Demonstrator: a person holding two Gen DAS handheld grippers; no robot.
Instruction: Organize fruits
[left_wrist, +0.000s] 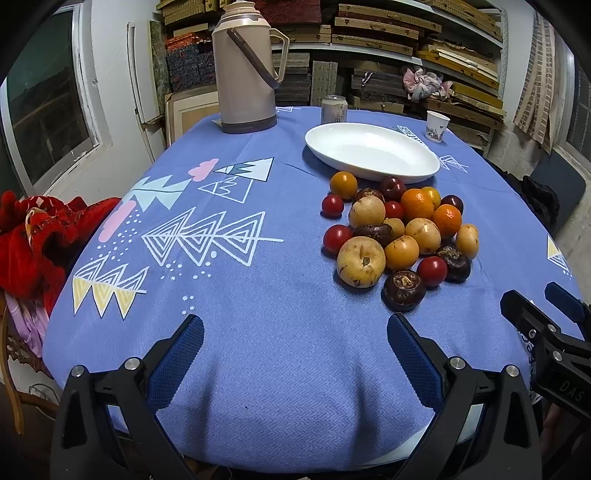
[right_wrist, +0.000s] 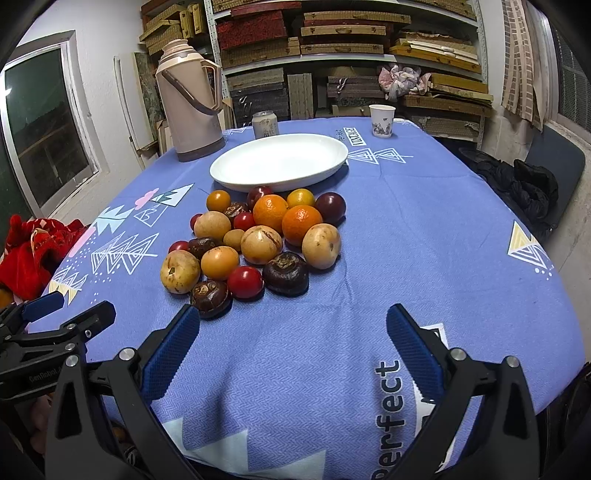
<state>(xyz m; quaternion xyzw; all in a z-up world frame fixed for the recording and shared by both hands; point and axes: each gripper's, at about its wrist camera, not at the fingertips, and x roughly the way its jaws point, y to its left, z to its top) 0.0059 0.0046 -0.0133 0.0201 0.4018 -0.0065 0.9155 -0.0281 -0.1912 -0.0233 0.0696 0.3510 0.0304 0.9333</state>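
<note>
- Right tongs spread wide, nothing between the blue pads, low over the near edge of the tabletop.
- Left tongs just as wide and empty, alongside at the same near edge.
- Straight ahead and a touch left of the right tongs: fruit pile, its nearest piece a dark water chestnut just beyond the left pad.
- From the left tongs, same pile ahead and off to the right, dark chestnut again nearest.
- Right tongs likely the closer and better lined up for a first pick.
- Beyond the pile, toward the far edge: white plate, empty, its long axis running across the tabletop, near rim just beside the farthest fruit.
</note>
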